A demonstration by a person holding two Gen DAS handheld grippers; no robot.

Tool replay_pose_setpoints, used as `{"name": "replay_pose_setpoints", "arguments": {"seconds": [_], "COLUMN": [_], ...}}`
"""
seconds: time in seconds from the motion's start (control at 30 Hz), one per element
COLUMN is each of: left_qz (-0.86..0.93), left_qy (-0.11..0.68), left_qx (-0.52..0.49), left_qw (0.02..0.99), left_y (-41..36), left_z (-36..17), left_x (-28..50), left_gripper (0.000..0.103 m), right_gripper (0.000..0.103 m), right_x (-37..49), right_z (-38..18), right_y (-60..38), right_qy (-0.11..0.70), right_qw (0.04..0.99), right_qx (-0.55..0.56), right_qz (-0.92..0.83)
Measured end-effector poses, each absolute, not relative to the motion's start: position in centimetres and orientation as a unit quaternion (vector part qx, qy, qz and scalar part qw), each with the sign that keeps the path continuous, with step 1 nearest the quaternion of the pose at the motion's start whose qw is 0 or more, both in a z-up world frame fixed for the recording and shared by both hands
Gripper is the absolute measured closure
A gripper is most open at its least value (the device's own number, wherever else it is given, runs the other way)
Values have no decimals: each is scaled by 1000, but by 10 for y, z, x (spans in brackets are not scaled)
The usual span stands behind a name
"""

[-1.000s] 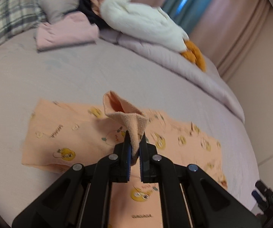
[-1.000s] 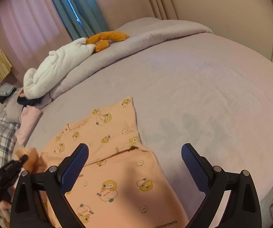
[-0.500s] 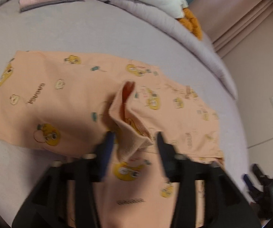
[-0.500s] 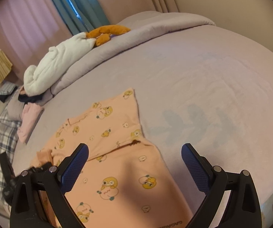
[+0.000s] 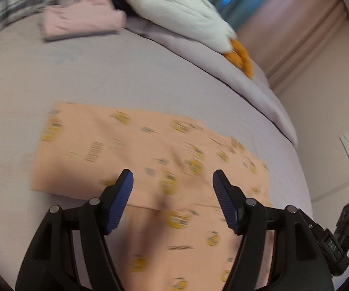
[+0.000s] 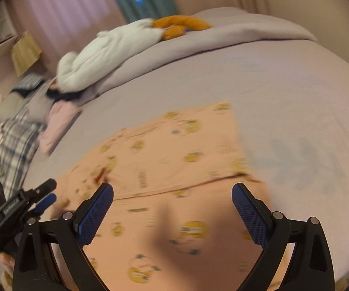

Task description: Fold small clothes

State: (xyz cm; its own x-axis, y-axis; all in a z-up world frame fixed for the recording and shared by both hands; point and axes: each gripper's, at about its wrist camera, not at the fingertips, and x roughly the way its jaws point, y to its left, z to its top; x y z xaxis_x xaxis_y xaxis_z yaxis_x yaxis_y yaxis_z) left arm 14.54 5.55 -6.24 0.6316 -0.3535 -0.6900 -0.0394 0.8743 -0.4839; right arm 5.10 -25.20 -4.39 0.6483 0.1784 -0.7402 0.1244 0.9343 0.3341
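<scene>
A small peach garment (image 5: 135, 150) printed with yellow cartoon figures lies flat on the lilac bed sheet (image 5: 101, 72); it also shows in the right wrist view (image 6: 174, 150), with one part folded across the body. My left gripper (image 5: 173, 181) is open and empty, just above the garment's middle. My right gripper (image 6: 172, 194) is open and empty, over the garment's lower part. The left gripper (image 6: 45, 194) shows at the left edge of the right wrist view. Both views are blurred by motion.
A folded pink garment (image 5: 82, 21), a white plush toy (image 5: 181, 17) with orange feet (image 5: 242, 58), a rolled lilac duvet (image 6: 198, 48) and a plaid pillow (image 6: 16, 143) lie along the far side of the bed. A wall (image 5: 332, 121) stands close beside the bed.
My left gripper let go of the peach fabric it pinched, opened wide and drew back. The fabric now lies flat on the garment. My right gripper stayed open and shifted slightly.
</scene>
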Motion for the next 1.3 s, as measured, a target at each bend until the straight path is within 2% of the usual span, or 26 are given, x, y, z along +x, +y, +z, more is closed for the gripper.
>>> {"name": "replay_pose_setpoints", "arguments": {"seconds": [0.3,0.43,0.57,0.63,0.7,0.73,0.8,0.87,1.3], "left_qz": [-10,0,5,10,10,10,12,21,35], "left_qy": [396,398,404,405,407,408,410,410,403], "left_qx": [-273,-298,-313,-321,-330,-333,-330,-327,-321], "left_qw": [877,867,860,856,852,850,850,851,856], "left_y": [128,149,158,160,164,165,165,167,172], "left_z": [-56,-62,-67,-71,-73,-74,-75,-74,-70], "left_x": [129,123,122,122,122,122,123,122,124], "left_gripper": [33,33,33,32,31,31,31,30,29], "right_gripper": [6,20,24,29,47,53,79,95,96], "right_x": [113,131,138,140,143,143,142,139,133], "right_z": [-74,-94,-109,-109,-108,-106,-100,-91,35], "right_y": [-157,-131,-120,-117,-114,-113,-112,-112,-104], "right_qy": [481,513,531,521,512,510,506,504,387], "right_qw": [856,846,840,848,856,858,858,857,912], "right_qx": [137,96,65,45,17,14,17,27,15], "right_qz": [128,112,95,84,65,66,83,103,137]}}
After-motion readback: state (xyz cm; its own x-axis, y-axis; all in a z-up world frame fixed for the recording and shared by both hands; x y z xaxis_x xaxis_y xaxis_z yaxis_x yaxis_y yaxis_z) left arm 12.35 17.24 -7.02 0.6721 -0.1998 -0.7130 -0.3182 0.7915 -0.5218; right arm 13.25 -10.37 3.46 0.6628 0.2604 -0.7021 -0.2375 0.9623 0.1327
